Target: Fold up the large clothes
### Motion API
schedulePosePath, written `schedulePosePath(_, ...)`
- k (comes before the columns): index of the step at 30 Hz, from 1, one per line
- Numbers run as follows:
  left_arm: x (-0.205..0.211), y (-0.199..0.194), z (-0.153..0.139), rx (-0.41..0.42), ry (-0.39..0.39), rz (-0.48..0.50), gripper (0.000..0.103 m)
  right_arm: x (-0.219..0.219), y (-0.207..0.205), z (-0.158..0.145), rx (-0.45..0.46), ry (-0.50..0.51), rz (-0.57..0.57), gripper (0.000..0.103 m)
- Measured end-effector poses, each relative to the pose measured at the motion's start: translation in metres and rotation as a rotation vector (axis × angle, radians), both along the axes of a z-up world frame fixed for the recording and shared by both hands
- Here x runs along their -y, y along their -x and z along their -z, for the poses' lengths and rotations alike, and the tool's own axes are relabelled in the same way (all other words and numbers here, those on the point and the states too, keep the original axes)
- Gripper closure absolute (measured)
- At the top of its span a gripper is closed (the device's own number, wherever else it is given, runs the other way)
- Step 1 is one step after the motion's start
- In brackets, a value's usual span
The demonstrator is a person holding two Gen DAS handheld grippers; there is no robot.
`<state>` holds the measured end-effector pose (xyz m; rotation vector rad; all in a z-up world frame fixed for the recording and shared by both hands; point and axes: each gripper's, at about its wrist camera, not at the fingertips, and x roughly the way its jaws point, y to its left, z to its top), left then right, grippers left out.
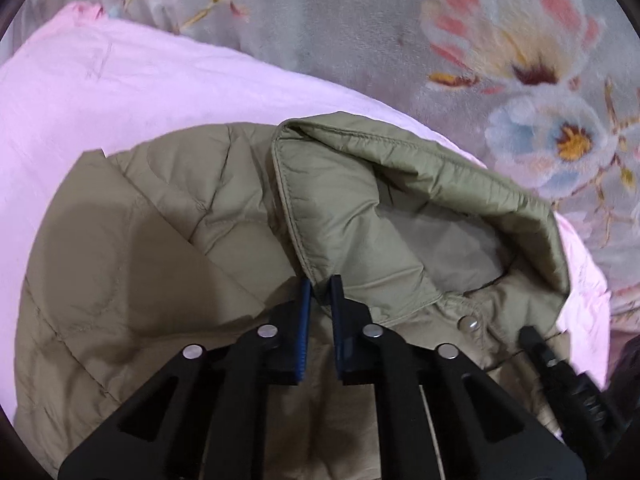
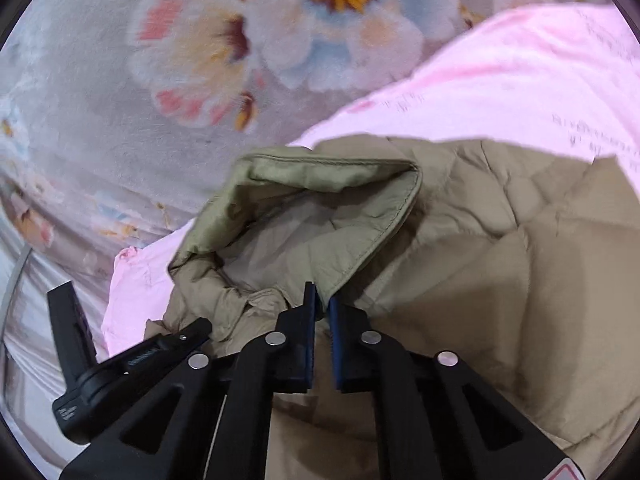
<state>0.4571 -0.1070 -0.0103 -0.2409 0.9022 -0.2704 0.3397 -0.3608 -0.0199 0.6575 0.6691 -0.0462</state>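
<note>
While the olive hooded jacket (image 1: pixel 168 216) is lying on the pink sheet (image 1: pixel 120 80), both grippers, left (image 1: pixel 319 286) and right (image 2: pixel 321 294), are pinching opposite hood (image 2: pixel 320 200) edges, hood stretching between them, equally near

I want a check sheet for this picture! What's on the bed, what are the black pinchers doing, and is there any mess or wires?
Surface: flowered blanket, with a pink sheet spread over it.
Job's things: olive puffer jacket lying on the pink sheet; its hood is lifted and gaping open.
Clutter: nothing seen.
Grippers: left hand-held gripper shut on the hood's edge; right hand-held gripper shut on the hood's opposite edge. Each one's fingers show at the side of the other's view.
Cables: a pale strip at the left edge of the right view; cannot tell if it is a cable.
Surroundings: nothing seen beyond the bedding.
</note>
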Motion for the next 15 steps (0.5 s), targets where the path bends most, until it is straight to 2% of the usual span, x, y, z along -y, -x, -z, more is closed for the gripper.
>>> schedulePosePath(3, 0.004, 0.007, 0.006, 0.032, -0.054, 0.019, 0.099, -0.008, 0.007, -0.003, -0.004, 0.123, 0.012, 0.099)
schedulePosePath(5, 0.007, 0.007, 0.015, 0.035, -0.099, 0.018, 0.103, -0.012, -0.001, 0.012, -0.081, 0.178, 0.020, 0.100)
schedulePosePath(7, 0.010, 0.008, 0.020, 0.045, -0.111, 0.018, 0.103, -0.010, -0.008, 0.026, -0.126, 0.175, 0.018, 0.103)
schedulePosePath(13, 0.020, 0.011, 0.024, 0.078, -0.196, 0.016, 0.103, -0.010, -0.016, 0.032, -0.148, 0.201, 0.018, 0.103)
schedulePosePath(15, 0.020, 0.012, 0.023, 0.081, -0.205, 0.017, 0.103, -0.007, -0.015, 0.032, -0.144, 0.177, 0.012, 0.103)
